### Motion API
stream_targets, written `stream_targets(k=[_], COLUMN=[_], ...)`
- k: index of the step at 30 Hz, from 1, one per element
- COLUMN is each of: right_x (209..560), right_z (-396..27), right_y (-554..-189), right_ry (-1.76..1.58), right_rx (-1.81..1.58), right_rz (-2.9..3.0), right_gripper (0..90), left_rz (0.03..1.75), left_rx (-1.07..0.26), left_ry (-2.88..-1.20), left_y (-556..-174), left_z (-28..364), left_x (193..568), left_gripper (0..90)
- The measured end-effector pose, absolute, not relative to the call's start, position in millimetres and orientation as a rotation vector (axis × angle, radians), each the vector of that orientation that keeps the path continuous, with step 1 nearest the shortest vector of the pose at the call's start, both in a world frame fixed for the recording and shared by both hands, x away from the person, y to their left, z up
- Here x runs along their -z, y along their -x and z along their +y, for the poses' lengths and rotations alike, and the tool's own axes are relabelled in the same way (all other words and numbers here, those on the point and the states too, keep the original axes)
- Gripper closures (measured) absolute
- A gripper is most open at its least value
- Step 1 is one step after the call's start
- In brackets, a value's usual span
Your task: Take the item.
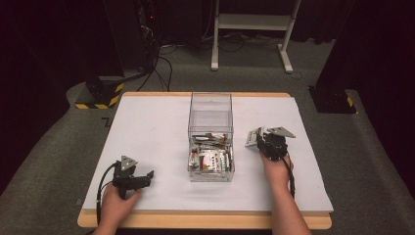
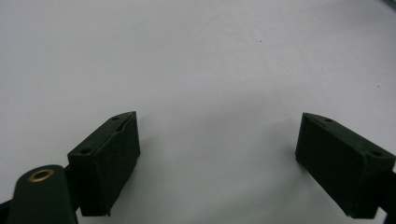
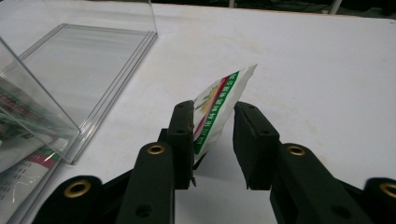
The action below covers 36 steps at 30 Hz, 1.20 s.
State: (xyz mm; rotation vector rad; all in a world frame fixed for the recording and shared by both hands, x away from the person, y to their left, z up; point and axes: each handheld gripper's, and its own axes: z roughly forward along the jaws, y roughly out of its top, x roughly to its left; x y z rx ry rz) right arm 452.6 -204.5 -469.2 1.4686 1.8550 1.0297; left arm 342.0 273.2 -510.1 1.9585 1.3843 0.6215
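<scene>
high view: white table (image 1: 147, 127), clear plastic box (image 1: 210, 117) in the middle, its near half stacked with white/red/green sachets (image 1: 211, 159). left gripper (image 1: 142, 180) sits low at the near-left of the table, well apart from the box, nothing at its tips. right gripper (image 1: 258, 138) is just right of the box, with a packet (image 1: 252, 137) at its tip, clear of the box wall.

left gripper view: jaws wide apart over bare table (image 2: 196, 56), nothing between them, nothing touched.

right gripper view: right gripper (image 3: 212, 135) jaws are partly closed with the packet (image 3: 219, 105) standing between them. packet lies against the left jaw; a narrow gap shows on the right jaw side, so i cannot tell whether the grip is firm. packet is white with a green edge band, a red stripe and a yellow graphic. small print runs along the green band, too small to read. box (image 3: 93, 60) lies to the left, sachets (image 3: 18, 154) inside at lower left, their text also unreadable.
</scene>
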Motion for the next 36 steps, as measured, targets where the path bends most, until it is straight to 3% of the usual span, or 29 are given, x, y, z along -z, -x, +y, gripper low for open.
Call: stream_targets(k=[23, 36], right_x=[460.3, 454.7], right_z=[-207.0, -197.2], right_y=[-444.0, -432.3], right_ry=[-1.44, -1.397], right_rx=[-1.047, -1.048], right_rz=[1.847, 1.874], right_gripper=[61.7, 52.4], left_rz=[1.384, 1.385], left_rx=[-0.621, -0.621], left_ry=[-1.959, -1.959], left_y=[-342.0, -342.0], left_z=[273.2, 273.2], left_x=[510.1, 510.1], left_gripper=[13.9, 13.9])
